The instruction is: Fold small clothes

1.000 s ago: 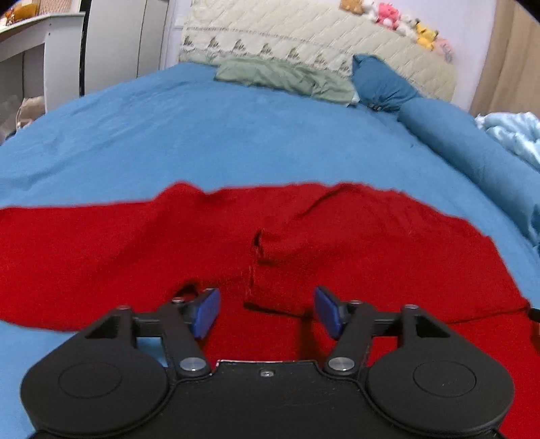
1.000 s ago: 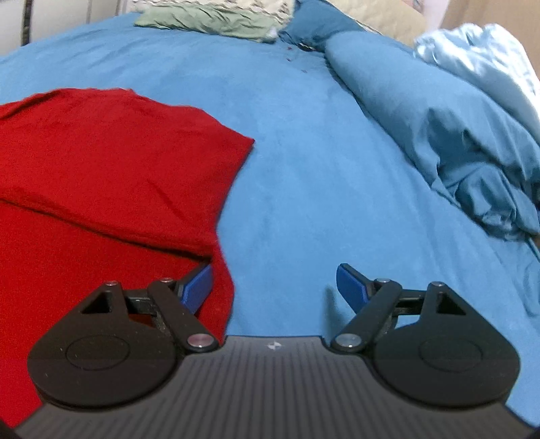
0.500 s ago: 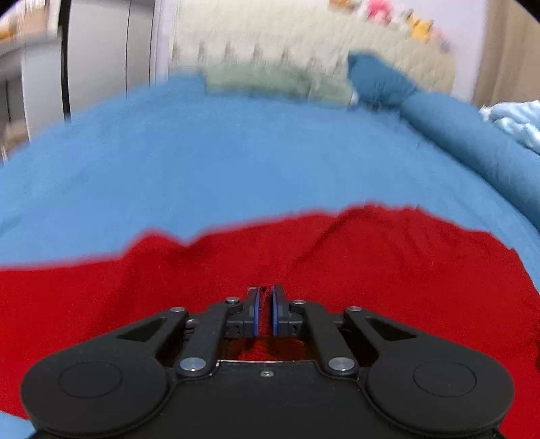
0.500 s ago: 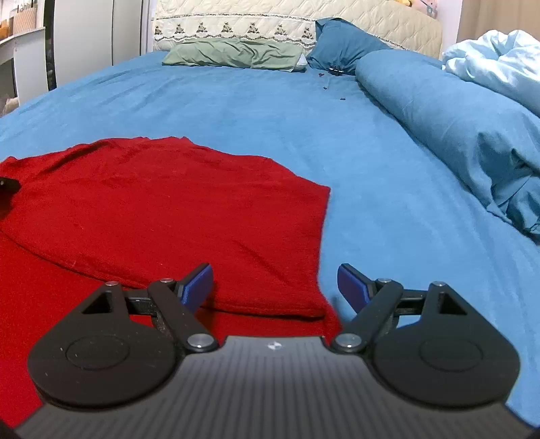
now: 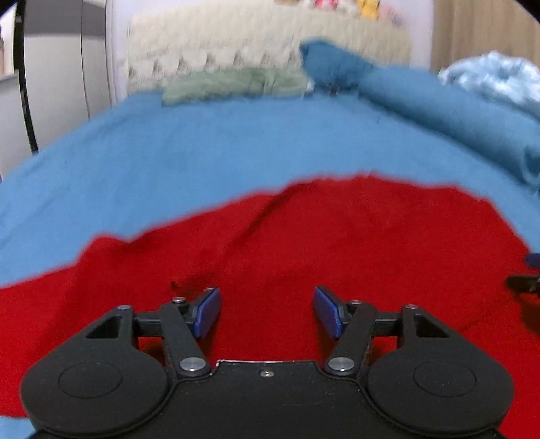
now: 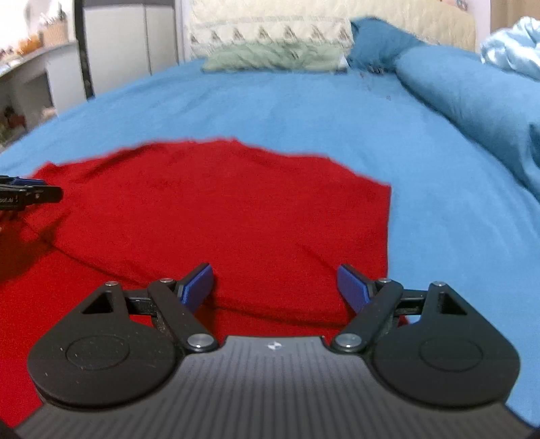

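Two tools, left tool (image 5: 266,312) and right tool (image 6: 275,287), spread wide, empty, above red garment (image 6: 219,209) on blue bed (image 6: 303,108).

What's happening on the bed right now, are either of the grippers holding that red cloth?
A person is folding a red garment spread on a blue bed. One flap already lies folded over the rest. Neither gripper holds it: the left gripper and the right gripper both hover over the cloth with jaws open and nothing between them. A green pillow sits at the headboard.

Left view blurred: headboard toys (image 5: 341,5) unreadable; red garment (image 5: 303,256) cut by frame edges.
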### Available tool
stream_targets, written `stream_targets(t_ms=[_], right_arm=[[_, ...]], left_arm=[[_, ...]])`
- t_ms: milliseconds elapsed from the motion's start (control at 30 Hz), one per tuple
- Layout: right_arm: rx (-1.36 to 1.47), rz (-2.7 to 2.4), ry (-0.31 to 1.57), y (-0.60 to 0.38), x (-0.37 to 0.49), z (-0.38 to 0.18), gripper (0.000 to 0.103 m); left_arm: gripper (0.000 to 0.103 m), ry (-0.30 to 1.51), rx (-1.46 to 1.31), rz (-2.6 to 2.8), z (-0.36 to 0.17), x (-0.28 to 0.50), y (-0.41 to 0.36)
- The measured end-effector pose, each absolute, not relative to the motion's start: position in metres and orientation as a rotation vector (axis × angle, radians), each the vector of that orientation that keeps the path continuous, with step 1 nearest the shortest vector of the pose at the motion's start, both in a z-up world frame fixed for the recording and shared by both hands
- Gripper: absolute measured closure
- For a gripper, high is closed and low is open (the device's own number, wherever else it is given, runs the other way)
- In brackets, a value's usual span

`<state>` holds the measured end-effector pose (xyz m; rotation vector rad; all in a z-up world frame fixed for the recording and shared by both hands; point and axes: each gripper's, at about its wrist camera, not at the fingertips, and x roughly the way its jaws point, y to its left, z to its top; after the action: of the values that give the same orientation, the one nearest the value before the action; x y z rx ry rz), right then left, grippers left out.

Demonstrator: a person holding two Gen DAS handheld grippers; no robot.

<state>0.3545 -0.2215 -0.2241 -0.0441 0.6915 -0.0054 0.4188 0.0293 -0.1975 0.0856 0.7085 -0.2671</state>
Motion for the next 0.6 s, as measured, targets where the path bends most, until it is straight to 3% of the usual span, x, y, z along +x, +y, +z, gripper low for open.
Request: stream_targets(t_ms=[300,600], right_arm=[[0.062,-0.037,0.680,-0.241,0.339,-0.235,0.005],[0.029,-0.041,0.666,-0.222,0.320,-0.186,0.001]], left_arm=[[0.032,0.729,0.060,-0.253,-0.192,0.411,0.038],[0.031,0.649,0.022,-0.164,-0.118,0.361,0.083]])
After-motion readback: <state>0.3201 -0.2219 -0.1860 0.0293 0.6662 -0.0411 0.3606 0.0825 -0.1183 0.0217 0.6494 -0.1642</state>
